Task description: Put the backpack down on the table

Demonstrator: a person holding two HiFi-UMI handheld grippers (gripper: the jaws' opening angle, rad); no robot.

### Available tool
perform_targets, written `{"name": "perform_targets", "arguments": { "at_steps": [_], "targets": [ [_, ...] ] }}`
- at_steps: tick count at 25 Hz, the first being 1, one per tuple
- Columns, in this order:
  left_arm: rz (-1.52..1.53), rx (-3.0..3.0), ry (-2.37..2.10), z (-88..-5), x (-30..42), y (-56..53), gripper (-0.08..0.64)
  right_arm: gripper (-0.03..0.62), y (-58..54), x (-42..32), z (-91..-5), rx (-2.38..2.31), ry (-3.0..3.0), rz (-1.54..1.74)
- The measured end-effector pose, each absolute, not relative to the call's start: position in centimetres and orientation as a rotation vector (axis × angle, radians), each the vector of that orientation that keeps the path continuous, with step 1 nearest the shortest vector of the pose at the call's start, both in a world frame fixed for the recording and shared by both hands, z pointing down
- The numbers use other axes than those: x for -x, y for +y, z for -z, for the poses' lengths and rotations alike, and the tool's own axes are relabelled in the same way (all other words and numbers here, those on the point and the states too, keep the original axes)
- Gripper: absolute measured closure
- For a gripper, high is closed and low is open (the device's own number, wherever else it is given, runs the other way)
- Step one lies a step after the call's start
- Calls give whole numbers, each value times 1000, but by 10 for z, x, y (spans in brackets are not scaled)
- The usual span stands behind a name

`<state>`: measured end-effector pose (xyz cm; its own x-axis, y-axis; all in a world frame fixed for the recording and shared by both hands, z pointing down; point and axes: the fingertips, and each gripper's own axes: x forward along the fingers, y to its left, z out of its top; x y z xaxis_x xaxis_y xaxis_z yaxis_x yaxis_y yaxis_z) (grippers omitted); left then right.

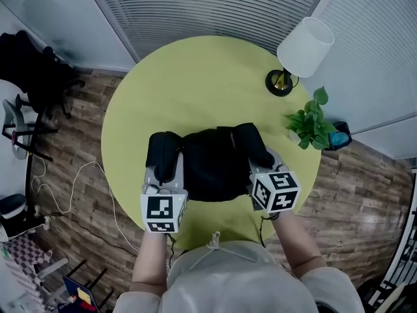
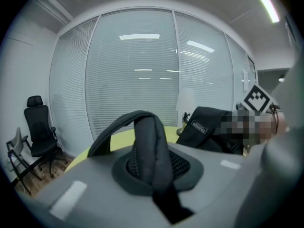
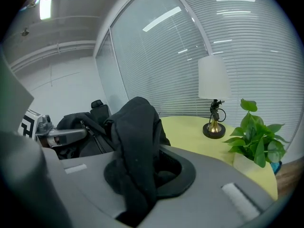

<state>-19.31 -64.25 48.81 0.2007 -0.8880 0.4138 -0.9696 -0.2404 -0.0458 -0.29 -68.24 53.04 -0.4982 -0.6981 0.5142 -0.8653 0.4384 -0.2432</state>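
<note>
A: Largest first. Round yellow-green tabletop [image 1: 195, 64], wood floor [image 1: 85, 168] all around it.

B: Noted. The backpack?

A: Black backpack [image 1: 212, 165] over the near part of the tabletop, centred, between the two tools. Can't tell from the head view whether its base touches the surface.

B: Anything off the tabletop?

A: Black office chair [image 1: 36, 70] on the floor, far left, well apart from the tabletop.

B: And on it?

A: Lamp [image 1: 303, 47] with a white shade and dark round base, far right, upright. Potted plant [image 1: 313, 122] at the right edge, nearer than the lamp, close to it but not touching.

B: Now the tools.

A: Left tool [image 1: 164, 178] at the backpack's left side, right tool [image 1: 266, 171] at its right side, both at the near edge of the tabletop, each held in one hand.

B: Jaw state?

A: Left tool pinches a padded shoulder strap [image 2: 149, 146]; the strap loops up out of the nearly closed jaws. Right tool likewise, jaws pressed on a bunched black strap [image 3: 135, 146] that rises out of them.
</note>
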Motion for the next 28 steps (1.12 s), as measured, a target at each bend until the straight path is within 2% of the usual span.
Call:
{"name": "perform_targets", "arguments": {
  "at_steps": [16, 19, 23, 28],
  "targets": [
    [-584, -2203, -1754, -533, 195, -641, 503, 536, -679, -7, -567, -1337, -2314, -668],
    [-549, -2178, -1742, -540, 199, -638, 491, 478, -677, -3, -570, -1319, -2322, -649],
    [-517, -2154, -1715, -544, 204, -631, 457, 326, -676, -2, -566, -1328, -2330, -564],
    [-385, -2111, -1693, -543, 205, -623, 348, 246, -672, -15, -555, -1421, -2312, -493]
  ]
}}
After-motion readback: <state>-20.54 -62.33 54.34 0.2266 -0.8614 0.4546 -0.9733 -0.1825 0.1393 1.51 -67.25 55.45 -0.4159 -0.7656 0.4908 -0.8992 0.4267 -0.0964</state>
